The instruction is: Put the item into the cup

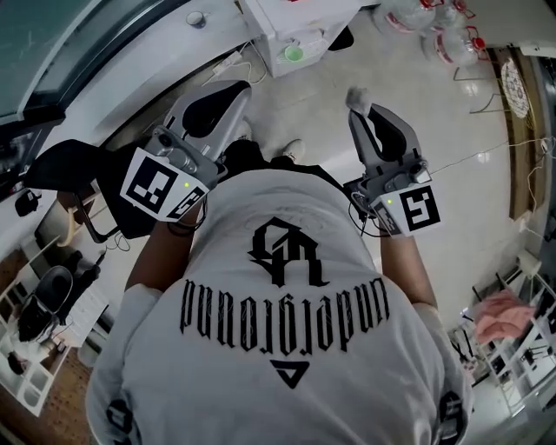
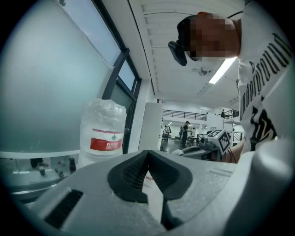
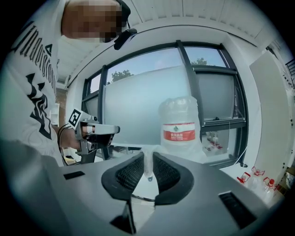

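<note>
My right gripper (image 3: pixel 148 156) is shut on a thin, pale, translucent item (image 3: pixel 148 167) that stands up between its pads; what the item is I cannot tell. From the head view the same item (image 1: pixel 355 95) shows as a whitish tuft at the tip of the right gripper (image 1: pixel 360 109), held out in front of the person's chest. My left gripper (image 2: pixel 147 153) is shut, its pads meeting at the tip with nothing between them; it is held at the left (image 1: pixel 236 94). No cup is clearly in view; a small green round thing (image 1: pixel 294 54) sits on a white unit ahead.
A large water bottle with a red label (image 3: pixel 180 125) stands by the frosted window (image 3: pixel 133 110), also seen from the left gripper (image 2: pixel 102 133). More water bottles (image 1: pixel 434 24) lie at the far right of the floor. A black chair (image 1: pixel 74 187) stands at the left.
</note>
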The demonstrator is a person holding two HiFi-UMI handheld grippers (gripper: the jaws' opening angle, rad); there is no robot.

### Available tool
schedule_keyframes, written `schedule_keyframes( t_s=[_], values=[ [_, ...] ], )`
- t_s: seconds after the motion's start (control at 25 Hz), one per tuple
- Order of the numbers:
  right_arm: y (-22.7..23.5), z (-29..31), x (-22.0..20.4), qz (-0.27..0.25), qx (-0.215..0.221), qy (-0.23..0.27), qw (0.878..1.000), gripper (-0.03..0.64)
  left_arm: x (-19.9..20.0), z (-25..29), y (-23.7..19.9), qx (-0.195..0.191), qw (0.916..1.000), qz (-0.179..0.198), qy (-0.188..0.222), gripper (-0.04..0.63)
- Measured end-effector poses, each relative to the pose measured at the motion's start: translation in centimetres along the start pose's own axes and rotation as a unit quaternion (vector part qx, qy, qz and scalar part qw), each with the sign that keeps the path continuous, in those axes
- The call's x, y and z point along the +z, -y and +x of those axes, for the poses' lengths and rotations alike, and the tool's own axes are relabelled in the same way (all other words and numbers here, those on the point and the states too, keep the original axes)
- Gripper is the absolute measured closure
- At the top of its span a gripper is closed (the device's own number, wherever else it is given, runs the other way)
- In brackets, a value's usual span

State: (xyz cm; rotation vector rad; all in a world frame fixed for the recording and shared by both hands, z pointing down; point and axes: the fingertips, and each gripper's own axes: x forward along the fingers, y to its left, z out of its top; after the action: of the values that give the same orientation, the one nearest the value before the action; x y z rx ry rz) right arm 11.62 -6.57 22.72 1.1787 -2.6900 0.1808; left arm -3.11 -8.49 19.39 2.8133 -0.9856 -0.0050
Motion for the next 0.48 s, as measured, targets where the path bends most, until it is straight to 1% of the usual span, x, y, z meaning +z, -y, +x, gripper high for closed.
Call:
schedule_keyframes(
  t_s=[0.24, 0.36, 0.48],
  values=[
    [0.5, 2.2, -1.2, 0.009, 0.012, -0.007, 1.000, 0.551, -1.8, 1.2, -1.3, -0.007, 0.9997, -0.001, -0.023, 0.581],
    [0.6, 3.0, -2.4, 0.004, 0.021, -0.022, 1.000, 0.552, -3.1, 1.9, -2.4, -0.011, 0.9994, 0.001, -0.034, 0.581],
    [1.0, 4.3, -3.8, 0.000, 0.025, -0.041, 0.999, 0.552, -4.6, 2.9, -3.7, -0.018, 0.9989, -0.005, -0.043, 0.581]
  ],
)
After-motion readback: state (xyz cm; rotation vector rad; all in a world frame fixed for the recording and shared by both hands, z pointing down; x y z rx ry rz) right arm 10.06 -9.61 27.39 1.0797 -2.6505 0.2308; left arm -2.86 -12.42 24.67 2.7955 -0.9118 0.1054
